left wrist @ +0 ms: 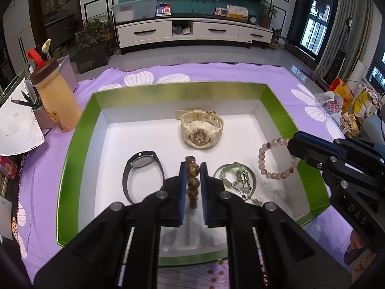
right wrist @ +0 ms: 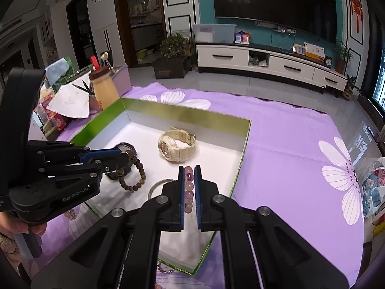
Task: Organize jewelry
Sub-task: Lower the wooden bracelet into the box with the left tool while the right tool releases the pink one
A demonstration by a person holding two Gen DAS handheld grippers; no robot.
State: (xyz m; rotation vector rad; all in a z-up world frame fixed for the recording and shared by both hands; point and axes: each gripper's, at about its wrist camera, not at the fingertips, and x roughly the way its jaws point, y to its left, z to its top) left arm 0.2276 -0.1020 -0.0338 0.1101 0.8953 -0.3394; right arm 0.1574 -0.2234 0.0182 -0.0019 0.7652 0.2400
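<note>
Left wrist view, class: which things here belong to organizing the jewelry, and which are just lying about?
Belonging to the job:
green tray
cream watch
black watch
brown bead bracelet, clamped in the left gripper
pink bead bracelet, held by the right gripper
green bead bracelet

Lying about:
orange bottle
pencils
plastic bag

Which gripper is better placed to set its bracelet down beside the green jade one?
Right, probably: the right gripper holds the pink bead bracelet beside the green jade bracelet; the left gripper grips the brown wooden bead bracelet further left.
</note>
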